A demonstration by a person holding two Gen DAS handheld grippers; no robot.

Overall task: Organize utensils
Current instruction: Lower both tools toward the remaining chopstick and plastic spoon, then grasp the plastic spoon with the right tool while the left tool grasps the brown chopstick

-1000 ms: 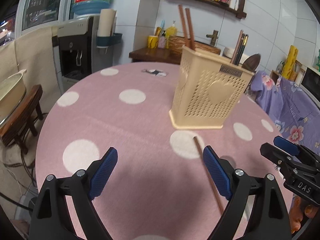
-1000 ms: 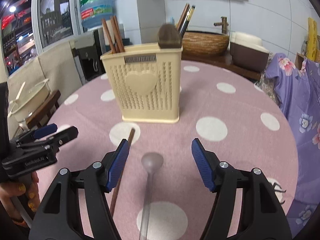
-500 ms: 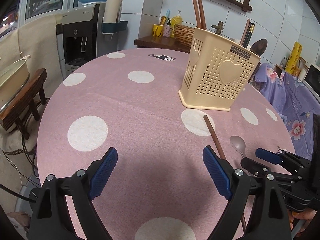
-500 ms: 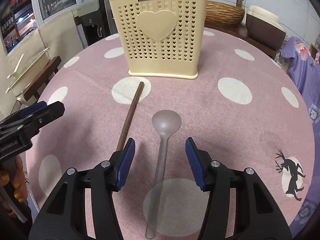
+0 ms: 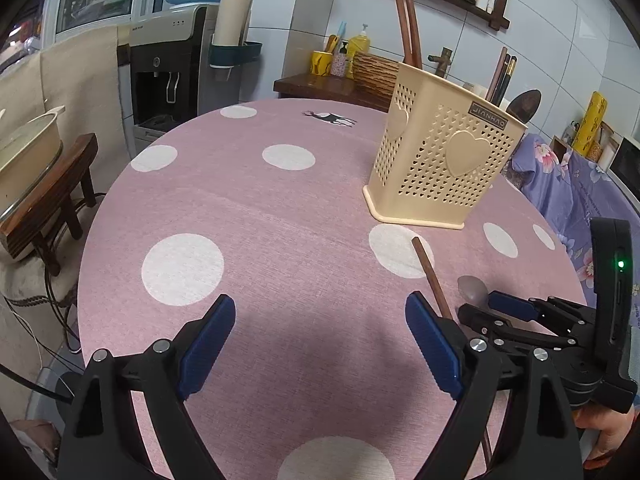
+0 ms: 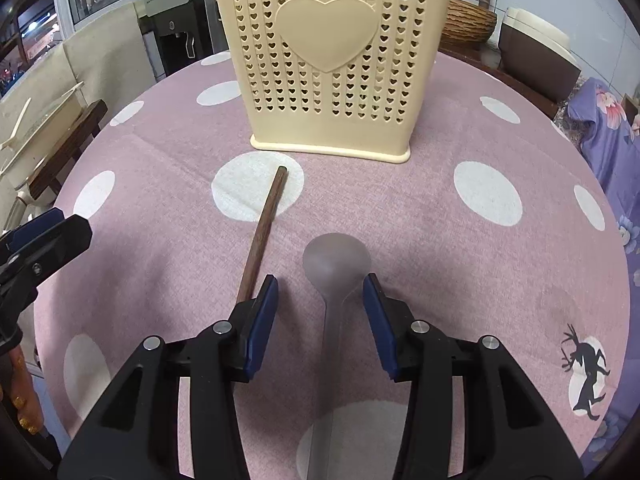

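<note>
A: Left wrist view?
B: Left gripper [image 5: 316, 344] spread wide, nothing between its jaws, over the pink table [image 5: 260, 208]. Caddy [image 5: 440, 160] upright at far right. Chopstick [image 5: 432, 276] lies flat by the right pad.
A: Right wrist view?
B: Right gripper [image 6: 320, 320] has just been closing — jaws half open, straddling the spoon [image 6: 334, 276] at its neck, pads not touching it. Spoon flat on the table, chopstick [image 6: 264, 232] just left, caddy [image 6: 332, 60] beyond.
</note>
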